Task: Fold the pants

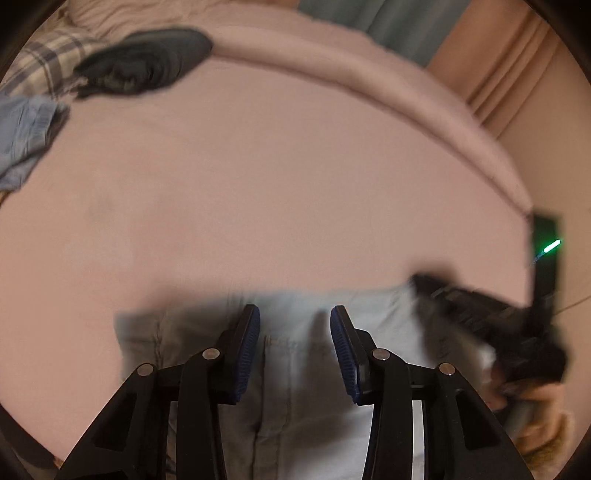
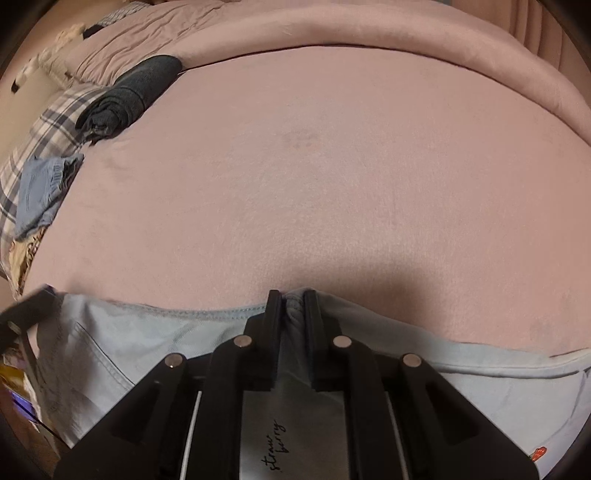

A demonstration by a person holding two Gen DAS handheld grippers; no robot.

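Observation:
Light blue denim pants [image 1: 295, 354] lie at the near edge of a pink bed. My left gripper [image 1: 294, 314] is open, its blue pads on either side of the pants' top edge, holding nothing. In the right wrist view the pants [image 2: 122, 343] spread across the bottom. My right gripper [image 2: 293, 297] is shut on a bunched fold of the pants' edge. The right gripper also shows in the left wrist view [image 1: 480, 306], blurred, at the pants' right end. The left gripper [image 2: 22, 314] shows at the left edge of the right wrist view.
The pink bed sheet [image 2: 314, 166] fills the middle. A dark folded garment [image 2: 129, 96], a plaid cloth [image 2: 55, 118] and a blue folded garment [image 2: 40, 188] lie at the far left. A raised pink rim [image 2: 406, 33] runs along the far side. A black device with a green light [image 1: 548, 247] stands at right.

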